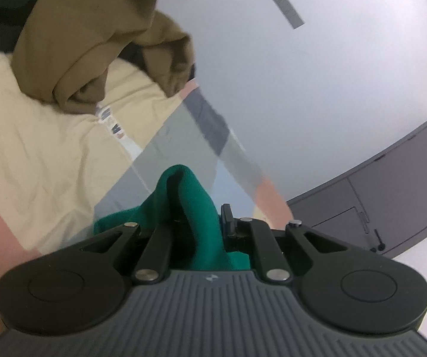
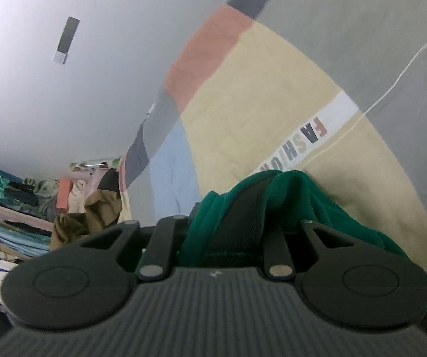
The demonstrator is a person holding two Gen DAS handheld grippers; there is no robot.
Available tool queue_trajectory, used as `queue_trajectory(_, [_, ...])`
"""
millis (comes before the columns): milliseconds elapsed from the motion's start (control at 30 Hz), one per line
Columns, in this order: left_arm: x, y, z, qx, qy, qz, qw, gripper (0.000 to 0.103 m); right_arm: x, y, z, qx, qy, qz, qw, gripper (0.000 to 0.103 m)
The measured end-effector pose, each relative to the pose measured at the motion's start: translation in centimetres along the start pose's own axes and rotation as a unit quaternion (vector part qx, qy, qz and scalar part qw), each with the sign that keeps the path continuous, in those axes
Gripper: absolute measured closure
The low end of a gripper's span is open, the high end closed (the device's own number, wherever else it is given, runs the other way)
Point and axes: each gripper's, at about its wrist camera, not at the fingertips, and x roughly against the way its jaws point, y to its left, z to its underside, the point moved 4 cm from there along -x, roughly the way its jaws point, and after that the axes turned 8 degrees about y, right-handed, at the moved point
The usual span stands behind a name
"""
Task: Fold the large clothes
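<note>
- The bedspread (image 2: 273, 95) lies open up to the wall (image 1: 302, 74); a brown garment (image 1: 94, 44) sits near the bed's edge.
- The left tool (image 1: 197, 226) is clenched on green cloth (image 1: 192, 196); the right tool (image 2: 231, 223) grips it too.

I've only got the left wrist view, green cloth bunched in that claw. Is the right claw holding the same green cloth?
Observer: Yes, the right claw is shut on the green cloth, with a dark strip of it running between the fingers.
Operator: What lies beyond it?
Observer: A colour-block bed cover with a white band reading FASHION.
Operator: Anything else I'm missing?
Observer: A thin white cord runs across the cover's grey and cream panels.
Operator: More clothes waiting?
Observer: A mixed pile of clothes lies at the far left, beside the brown garment.
</note>
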Motion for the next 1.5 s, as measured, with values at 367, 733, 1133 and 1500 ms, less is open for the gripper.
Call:
queue_trajectory(367, [-4.3,3.5,-1.0,-0.001,0.029,-0.012,0.9995,0.088,-3.3,-1.2,-1.2,0.027,-0.004,-0.019,0.999,0.081])
queue_trajectory(733, [0.3,0.9,1.2,-0.021,0.002,-0.01,0.9997,0.021,-0.4,1.1,0.3,0.051,-0.01,-0.022,0.998,0.041])
queue_trajectory(1133, [8.4,-5.5,8.5,-0.219,-0.03,-0.052,0.9738,0.018,9.4,3.5,5.3,0.228,-0.082,0.055,0.969,0.029])
queue_trajectory(1500, [0.9,-7.2,15.9,-0.297,0.053,-0.092,0.9491,0.02,10.6,7.2,11.4,0.336,-0.081,0.028,0.938,0.03])
